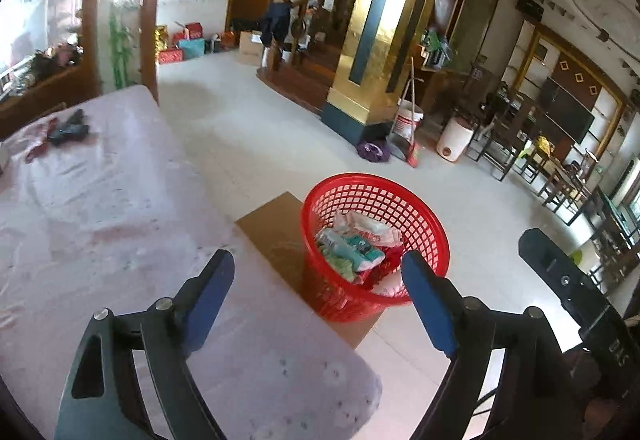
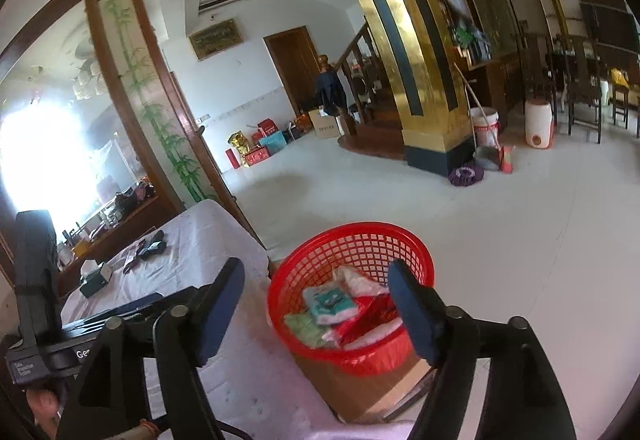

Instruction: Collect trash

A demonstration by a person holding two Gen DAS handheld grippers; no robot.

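Red basket (image 2: 352, 296) holds trash (image 2: 340, 314) — on cardboard box (image 2: 360, 388).

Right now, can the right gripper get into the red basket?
Probably yes. The right gripper is open and empty, and the red basket sits just ahead with its top open. Only the wrappers already inside lie below it.

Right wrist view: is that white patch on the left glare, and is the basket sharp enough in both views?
Right wrist view: yes, the window is blown out to white, hiding detail there; the basket and its wrappers look slightly soft. Left wrist view: more even light, no such glare; the basket mesh and the packets inside read crisply. Both views: fisheye bends the gold pillar and darkens the corners.
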